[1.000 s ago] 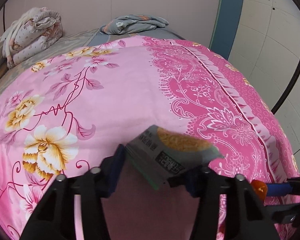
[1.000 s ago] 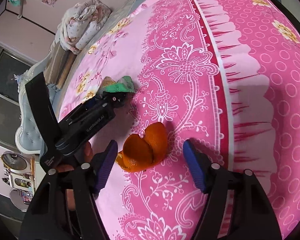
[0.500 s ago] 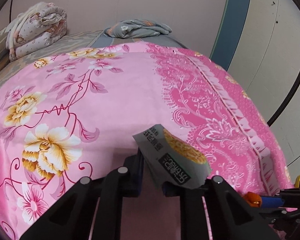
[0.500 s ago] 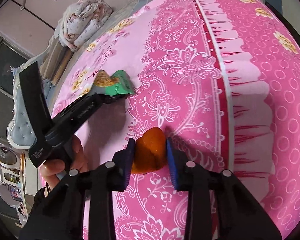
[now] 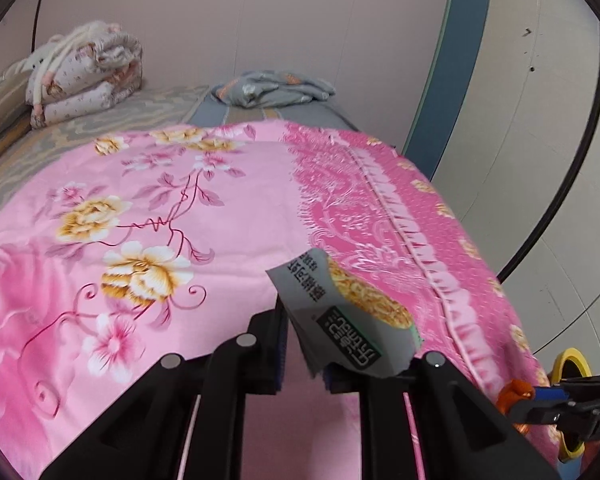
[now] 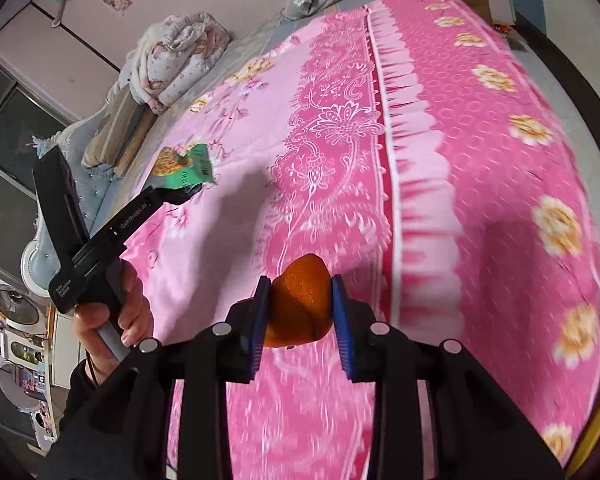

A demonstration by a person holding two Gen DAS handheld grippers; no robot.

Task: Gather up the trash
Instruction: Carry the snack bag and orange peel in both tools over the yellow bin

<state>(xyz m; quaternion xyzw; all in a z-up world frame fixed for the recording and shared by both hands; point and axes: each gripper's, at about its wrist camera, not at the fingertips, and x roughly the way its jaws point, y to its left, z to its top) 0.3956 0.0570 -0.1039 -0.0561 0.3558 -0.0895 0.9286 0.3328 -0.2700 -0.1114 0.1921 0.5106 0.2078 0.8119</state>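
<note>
Item one: left claw (image 5: 304,354), closed on a crumpled snack wrapper (image 5: 348,312), grey and green with printed noodles, held clear above the bed (image 5: 180,208).

Item two: right claw (image 6: 298,316), closed on a piece of orange peel (image 6: 300,300), pinched between the blue pads (image 6: 342,320), also lifted off the pink floral bedspread (image 6: 480,160).

Also present: folded quilt (image 5: 84,76) and grey bundled cloth (image 5: 272,90) at the far end of the bed; yellow tape roll (image 5: 572,364) beyond the bed's right edge.

Risks, as judged: the wrapper is caught by one edge only and could slip free during carrying; the peel, curved and soft, may fold or squeeze out if the pinch loosens. No bin is visible, so the drop-off spot is unknown.
</note>
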